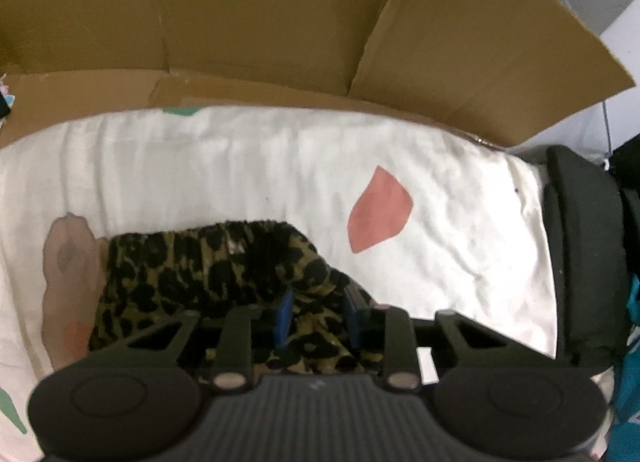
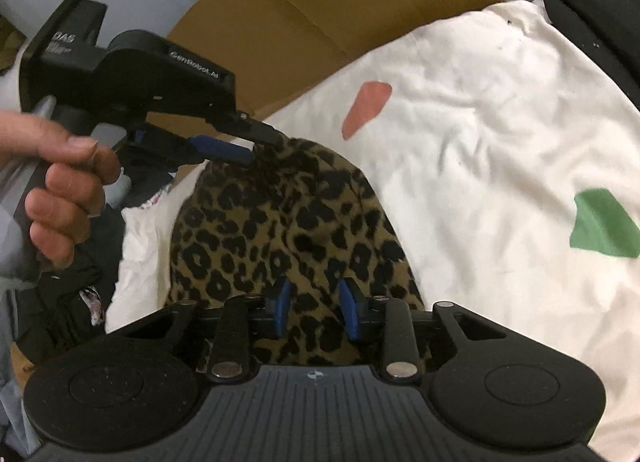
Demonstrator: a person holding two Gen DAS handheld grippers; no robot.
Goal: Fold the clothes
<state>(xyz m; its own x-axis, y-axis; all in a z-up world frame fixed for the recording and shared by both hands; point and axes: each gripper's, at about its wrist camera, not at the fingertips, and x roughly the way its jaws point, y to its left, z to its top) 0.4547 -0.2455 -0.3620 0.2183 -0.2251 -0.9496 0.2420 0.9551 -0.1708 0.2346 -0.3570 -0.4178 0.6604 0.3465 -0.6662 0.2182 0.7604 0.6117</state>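
Leopard-print garment (image 2: 288,229) bunched on the white patterned sheet (image 2: 500,149), left tongs (image 2: 256,143) pinching its far edge, right tongs (image 2: 314,312) parted over the near edge, cardboard (image 1: 280,21) behind.

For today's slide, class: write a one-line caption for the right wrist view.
Two handheld grippers work a leopard-print garment on a white patterned sheet.

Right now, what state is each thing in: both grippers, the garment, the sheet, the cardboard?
left gripper: shut on leopard-print garment's far edge
right gripper: jaws apart, garment between them, grip unclear
leopard-print garment: bunched, partly lifted
white sheet: spread, wrinkled
cardboard: flattened, standing behind sheet
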